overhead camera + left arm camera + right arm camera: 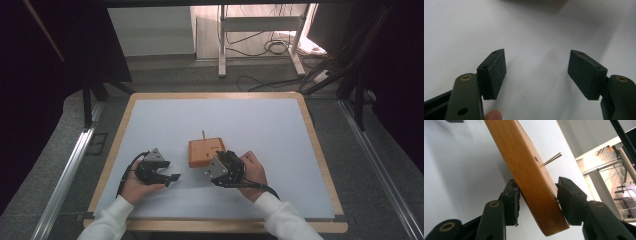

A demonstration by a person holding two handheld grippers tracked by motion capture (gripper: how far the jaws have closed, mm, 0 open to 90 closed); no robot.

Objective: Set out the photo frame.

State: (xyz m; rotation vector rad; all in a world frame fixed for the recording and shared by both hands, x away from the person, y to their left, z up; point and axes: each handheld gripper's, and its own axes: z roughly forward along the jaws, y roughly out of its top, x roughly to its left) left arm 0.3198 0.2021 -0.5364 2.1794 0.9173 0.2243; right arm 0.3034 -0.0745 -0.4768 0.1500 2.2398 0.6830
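An orange wooden block (pixel 202 151) lies near the middle of the white table top (pixel 250 125), and a thin stick (pixel 203 134) stands up from its far edge. My right gripper (pixel 214 162) is at the block's near right corner. In the right gripper view the block (pixel 529 175) runs slanted between the jaws, and both pads (pixel 514 200) touch its two broad faces, so my right gripper (pixel 537 192) is shut on it. The stick (pixel 551 159) pokes out beside small dark slots. My left gripper (pixel 172 177) rests on the table to the left of the block, open and holding nothing (pixel 537 67).
The table has a wooden rim (pixel 120 135). Metal rails (pixel 70 165) run along both sides on the grey floor. A white stand (pixel 260 30) and loose cables (pixel 275 47) sit beyond the far edge. White sleeves (pixel 107 220) come in from the bottom.
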